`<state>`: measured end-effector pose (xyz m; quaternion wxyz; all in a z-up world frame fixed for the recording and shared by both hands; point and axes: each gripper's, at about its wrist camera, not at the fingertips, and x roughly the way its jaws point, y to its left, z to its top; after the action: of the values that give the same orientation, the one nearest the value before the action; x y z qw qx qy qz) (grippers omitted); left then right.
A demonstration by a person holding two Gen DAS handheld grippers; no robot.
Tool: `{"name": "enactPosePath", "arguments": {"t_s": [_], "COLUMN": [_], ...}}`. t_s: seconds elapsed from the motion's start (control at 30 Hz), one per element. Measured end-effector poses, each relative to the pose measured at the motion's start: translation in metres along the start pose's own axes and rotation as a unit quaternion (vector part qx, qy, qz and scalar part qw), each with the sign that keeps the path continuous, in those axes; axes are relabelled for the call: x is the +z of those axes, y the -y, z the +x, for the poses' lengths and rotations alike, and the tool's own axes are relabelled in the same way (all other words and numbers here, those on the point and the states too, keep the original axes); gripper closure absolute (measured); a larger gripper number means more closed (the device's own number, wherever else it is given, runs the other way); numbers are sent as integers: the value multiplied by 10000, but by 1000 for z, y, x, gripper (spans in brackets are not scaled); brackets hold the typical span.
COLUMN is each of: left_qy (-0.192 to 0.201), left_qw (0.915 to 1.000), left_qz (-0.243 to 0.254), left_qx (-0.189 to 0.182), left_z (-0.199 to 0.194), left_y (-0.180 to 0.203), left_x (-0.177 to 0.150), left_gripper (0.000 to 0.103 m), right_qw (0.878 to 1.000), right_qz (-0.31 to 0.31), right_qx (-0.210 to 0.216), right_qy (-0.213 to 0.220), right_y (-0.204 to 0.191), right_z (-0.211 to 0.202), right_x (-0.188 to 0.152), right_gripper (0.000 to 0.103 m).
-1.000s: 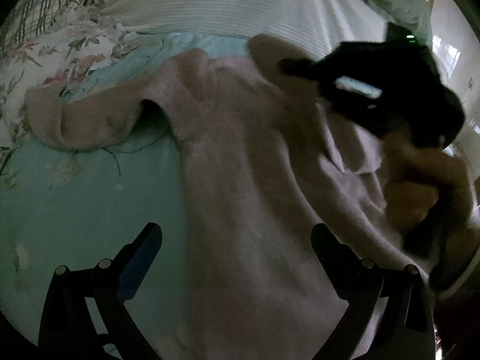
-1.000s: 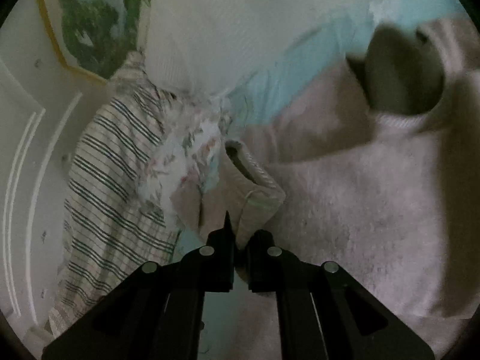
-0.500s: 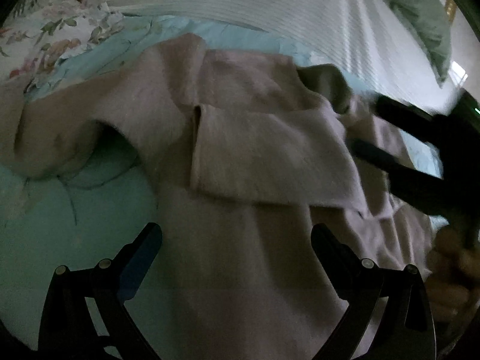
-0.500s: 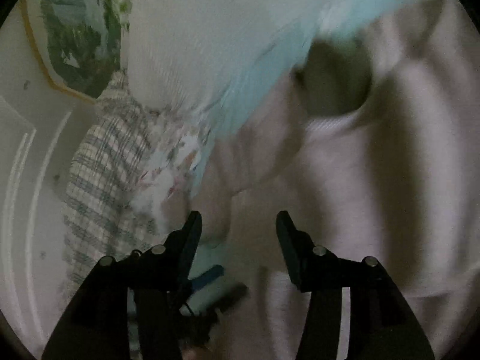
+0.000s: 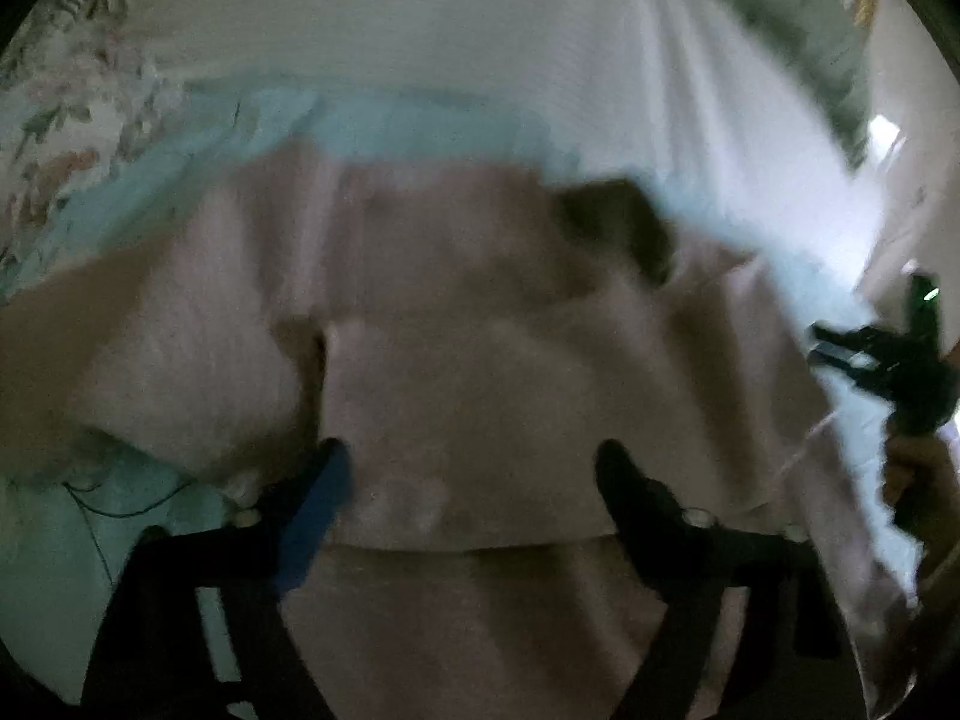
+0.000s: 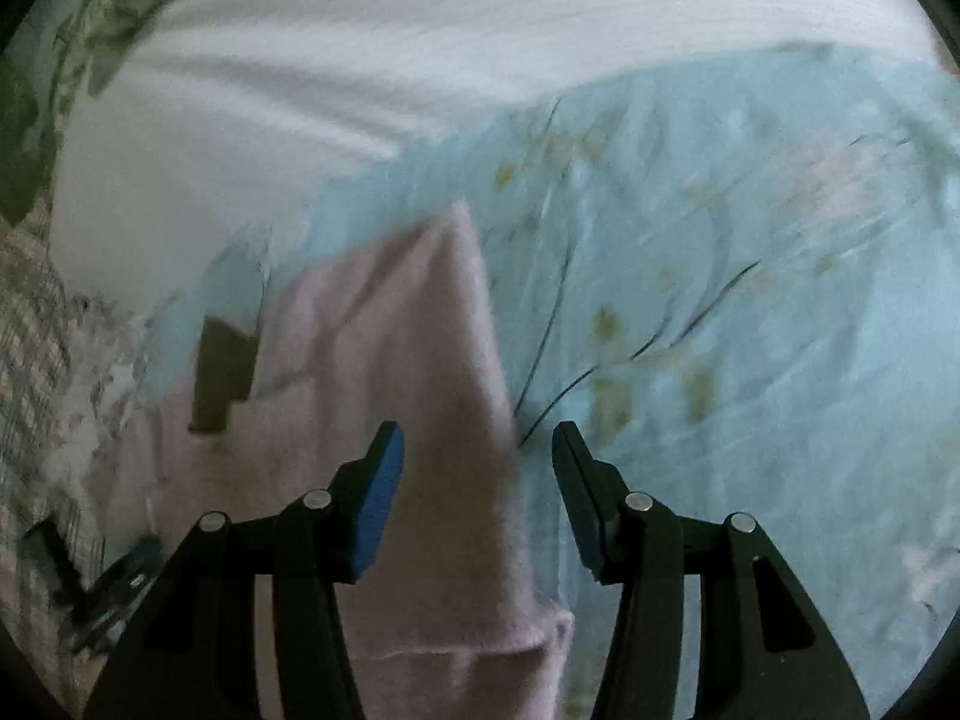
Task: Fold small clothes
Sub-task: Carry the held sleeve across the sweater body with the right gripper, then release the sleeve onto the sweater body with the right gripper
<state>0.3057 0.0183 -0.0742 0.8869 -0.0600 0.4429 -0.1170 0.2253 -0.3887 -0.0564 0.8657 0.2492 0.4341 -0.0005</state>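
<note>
Bedding fills both views: a light-blue sheet [image 6: 750,312] printed with thin dark twigs and pale blossoms, motion-blurred in each picture.

Left wrist view, left to right:
- Floral pillow [image 5: 66,120], at 10 o'clock, pink and green print on white.
- White ribbed blanket [image 5: 480,30], across 12 o'clock, lying over the far side of the sheet.
- Pale pink fleece sweater [image 5: 480,372], centre, spread on the sheet; one sleeve is laid across the chest, and the dark neck opening sits toward 1 o'clock.
- Left gripper [image 5: 474,480], at 6 o'clock, jaws closing, pads apart over the folded sleeve and not pressing it.
- Right gripper [image 5: 840,354], at 3 o'clock beyond the sweater's edge, with a hand [image 5: 918,480] under it.

Right wrist view, left to right:
- Striped cloth [image 6: 36,324], at 9 o'clock.
- Sweater, from centre toward 7 o'clock, its edge running up to a point.
- Right gripper, at 6 o'clock, jaws parted, released; the sweater's edge lies between the pads, untouched.
- Bare sheet, from 1 to 5 o'clock.
</note>
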Motion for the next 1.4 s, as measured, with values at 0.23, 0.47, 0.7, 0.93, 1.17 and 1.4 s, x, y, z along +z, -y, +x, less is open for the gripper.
{"name": "enactPosePath", "arguments": {"t_s": [0.23, 0.47, 0.7, 0.93, 1.17, 1.4], "left_qy": [-130, -246, -236, -178, -181, 121], "left_qw": [9996, 9991, 9974, 9971, 9969, 9982], "left_qz": [68, 220, 419, 440, 398, -522], "left_qx": [250, 280, 539, 601, 659, 276], "left_z": [8, 20, 26, 23, 6, -46], "left_y": [1, 28, 32, 32, 22, -25], "left_x": [2, 9, 4, 1, -13, -36], "left_gripper": [37, 45, 45, 50, 41, 24], "right_qw": [9997, 9961, 9909, 9970, 9952, 9978], "right_qz": [-210, -185, -98, -549, -236, -464], "right_qx": [-90, -798, -1186, -525, -923, -199], "right_qy": [102, 336, 625, 125, 211, 420], "right_y": [-10, 16, -1, -19, -2, -44], "right_z": [-1, -23, -27, -17, -37, -77], "right_x": [2, 8, 5, -16, -42, -82], "right_gripper": [96, 96, 88, 87, 87, 55]}}
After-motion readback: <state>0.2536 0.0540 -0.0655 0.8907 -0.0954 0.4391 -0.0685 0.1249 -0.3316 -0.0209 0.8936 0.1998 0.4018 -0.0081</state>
